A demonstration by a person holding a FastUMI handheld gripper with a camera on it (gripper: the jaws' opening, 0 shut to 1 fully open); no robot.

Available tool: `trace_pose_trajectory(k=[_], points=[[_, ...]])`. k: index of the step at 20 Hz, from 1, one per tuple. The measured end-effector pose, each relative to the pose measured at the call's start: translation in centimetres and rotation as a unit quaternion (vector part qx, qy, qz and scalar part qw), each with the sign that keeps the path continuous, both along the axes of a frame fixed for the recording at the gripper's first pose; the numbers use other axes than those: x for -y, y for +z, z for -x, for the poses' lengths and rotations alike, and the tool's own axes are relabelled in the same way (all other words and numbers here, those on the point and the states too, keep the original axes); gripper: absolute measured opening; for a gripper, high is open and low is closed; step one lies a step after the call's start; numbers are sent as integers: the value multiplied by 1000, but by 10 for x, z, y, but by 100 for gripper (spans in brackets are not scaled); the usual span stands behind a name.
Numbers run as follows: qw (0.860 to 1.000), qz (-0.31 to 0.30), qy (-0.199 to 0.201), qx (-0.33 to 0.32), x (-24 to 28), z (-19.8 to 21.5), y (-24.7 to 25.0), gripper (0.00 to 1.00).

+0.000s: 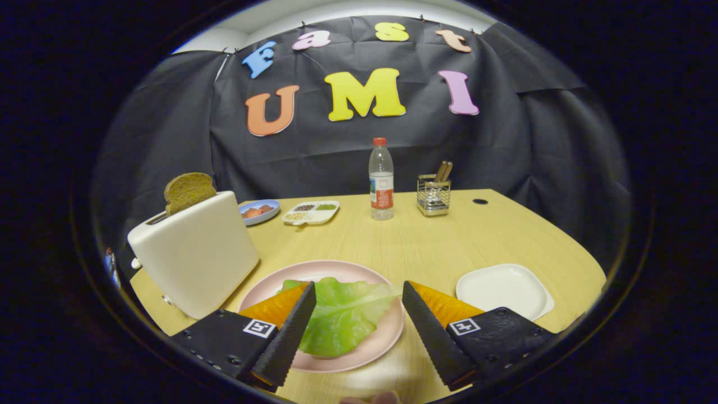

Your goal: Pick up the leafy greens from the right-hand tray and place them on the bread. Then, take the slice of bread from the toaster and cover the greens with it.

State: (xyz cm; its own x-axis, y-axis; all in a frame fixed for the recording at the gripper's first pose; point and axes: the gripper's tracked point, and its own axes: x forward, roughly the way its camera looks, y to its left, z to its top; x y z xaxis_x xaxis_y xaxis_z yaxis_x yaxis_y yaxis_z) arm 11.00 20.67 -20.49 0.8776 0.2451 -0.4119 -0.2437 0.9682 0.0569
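Note:
A green lettuce leaf [342, 314] lies on the pink plate [336, 272], which sits just ahead of and between my fingers; whatever is under the leaf is hidden. My gripper [359, 292] is open, its fingers spread wide on either side of the leaf and touching nothing. A white toaster [196, 252] stands to the left of the plate, with a brown slice of bread [188, 191] sticking up out of its slot. A bare white tray [505, 289] sits to the right of the plate, beyond my right finger.
Further back on the wooden table [426, 241] are a small blue dish [259, 211] with food, a white divided dish [311, 212], a plastic water bottle [381, 179] and a wire utensil holder [433, 194]. A small dark hole [480, 201] marks the tabletop at the far right.

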Motion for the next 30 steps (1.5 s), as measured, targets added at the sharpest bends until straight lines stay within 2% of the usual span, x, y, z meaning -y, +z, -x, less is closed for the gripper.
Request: trace_pose_trajectory(k=[4,6,9,14,18,26,30], points=[[998,5,-6,69,-13,15,51,96],[995,-13,-3,98,-34,28,80,96],[992,-26,12,121,-68,43,107,96],[990,-30,10,141,-117,48,134,95],[990,-25,10,141,-159,41,133,96],[995,-36,30,88,-232,19,105,96],[997,-23,35,57,-252,5,85,91]])
